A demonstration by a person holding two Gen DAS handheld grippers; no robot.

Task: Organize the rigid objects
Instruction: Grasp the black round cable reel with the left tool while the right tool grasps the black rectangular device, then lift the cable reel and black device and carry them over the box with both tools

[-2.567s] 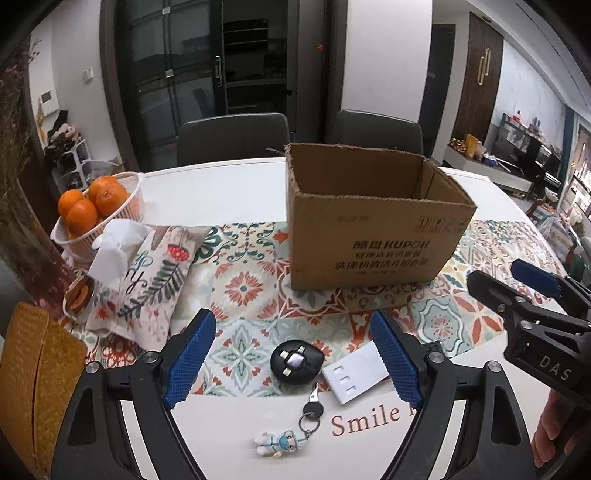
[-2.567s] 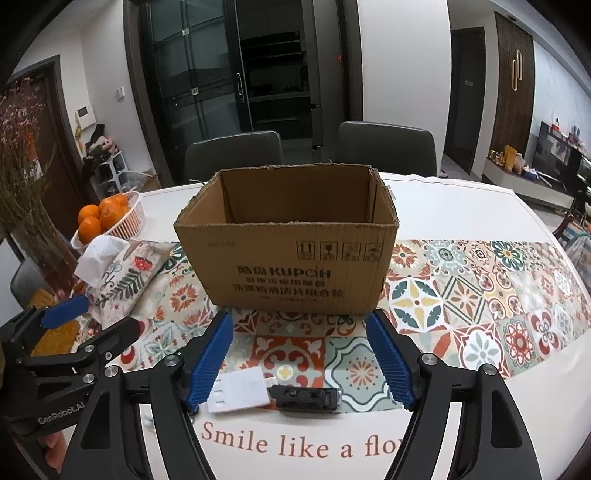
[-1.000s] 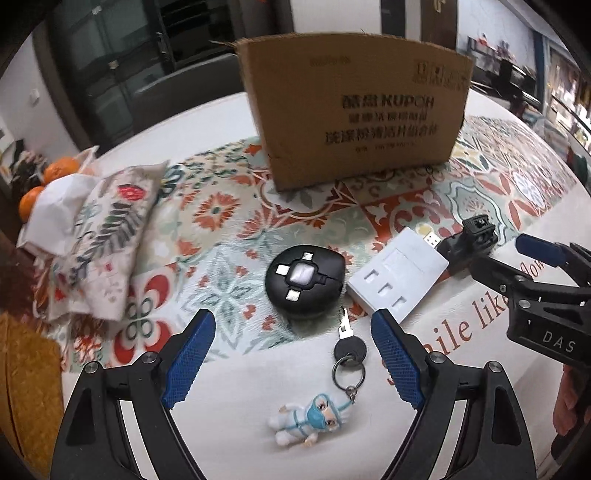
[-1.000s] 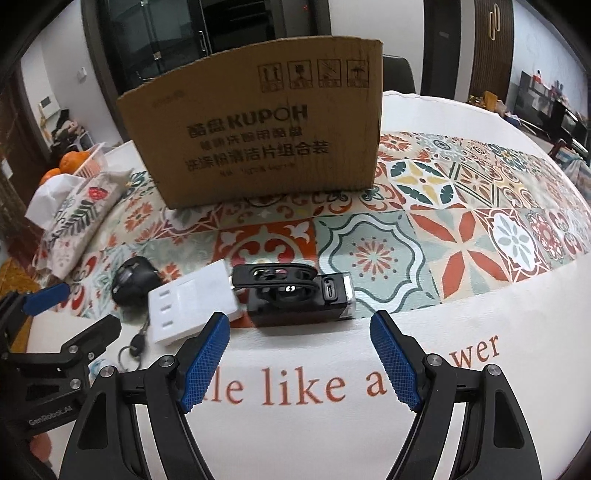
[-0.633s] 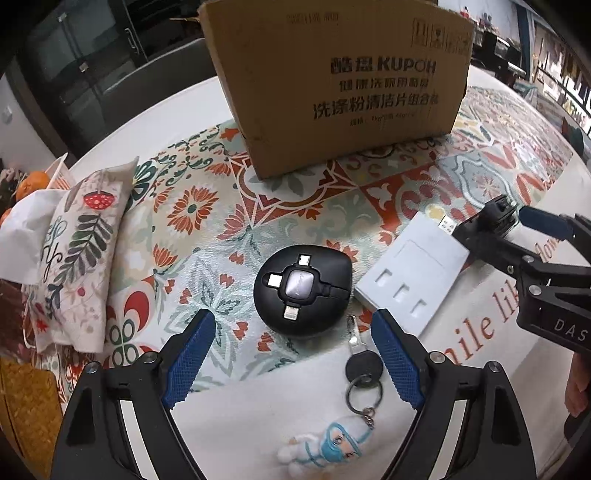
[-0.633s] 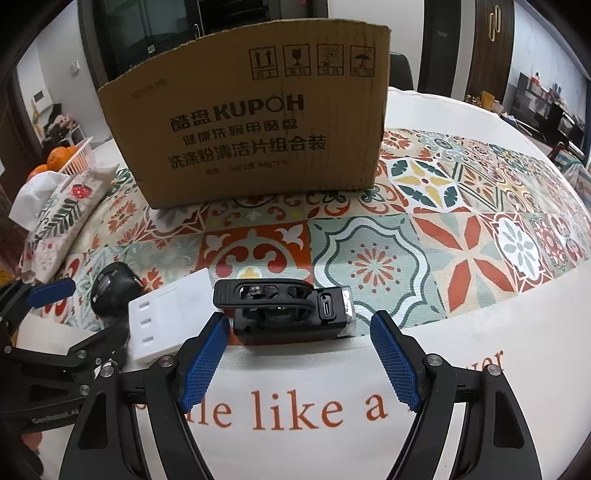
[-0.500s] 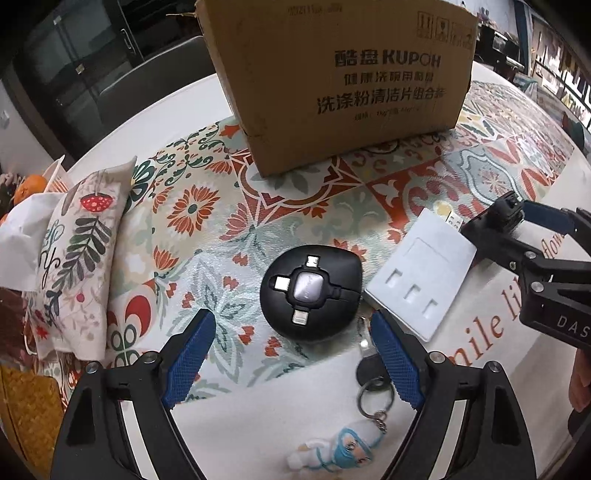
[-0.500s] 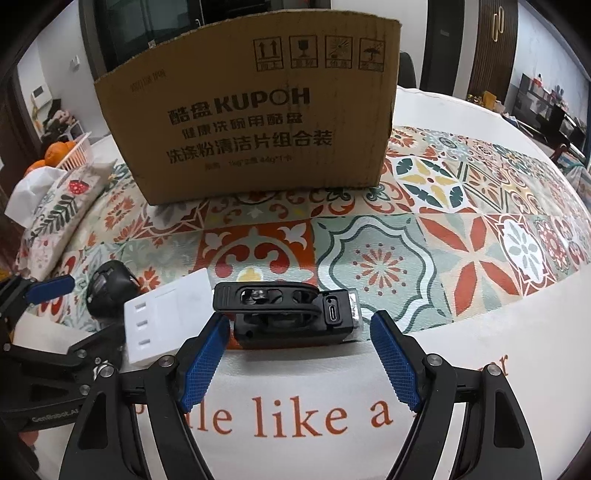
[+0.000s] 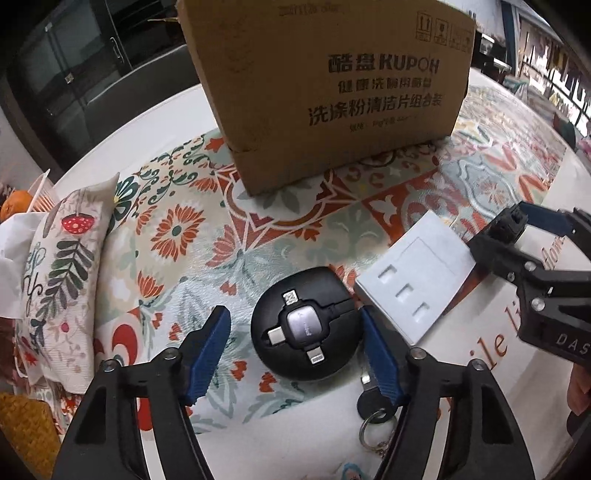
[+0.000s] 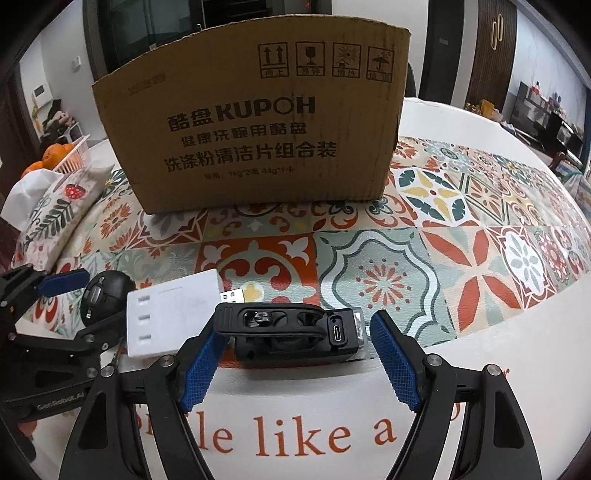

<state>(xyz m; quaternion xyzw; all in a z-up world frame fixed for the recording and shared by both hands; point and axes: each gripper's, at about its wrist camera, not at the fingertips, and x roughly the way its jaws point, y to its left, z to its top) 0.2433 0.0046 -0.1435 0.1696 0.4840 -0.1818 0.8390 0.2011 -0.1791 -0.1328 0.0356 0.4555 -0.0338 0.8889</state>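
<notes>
Fingers of the left gripper (image 9: pixel 295 338) have been closing around the round black cable hub (image 9: pixel 306 330), not yet pinching, the right gripper (image 10: pixel 297 360) spread beside the black rectangular gadget (image 10: pixel 291 338); nothing looks boxed into the brown cardboard carton (image 10: pixel 255 136).

Behind the white table (image 10: pixel 461 122) stands a dark glass cabinet (image 10: pixel 207 26) against a white wall (image 10: pixel 376 14). A grey chair (image 9: pixel 140 88) is at the table. At the right is a brown door (image 10: pixel 495 48).
</notes>
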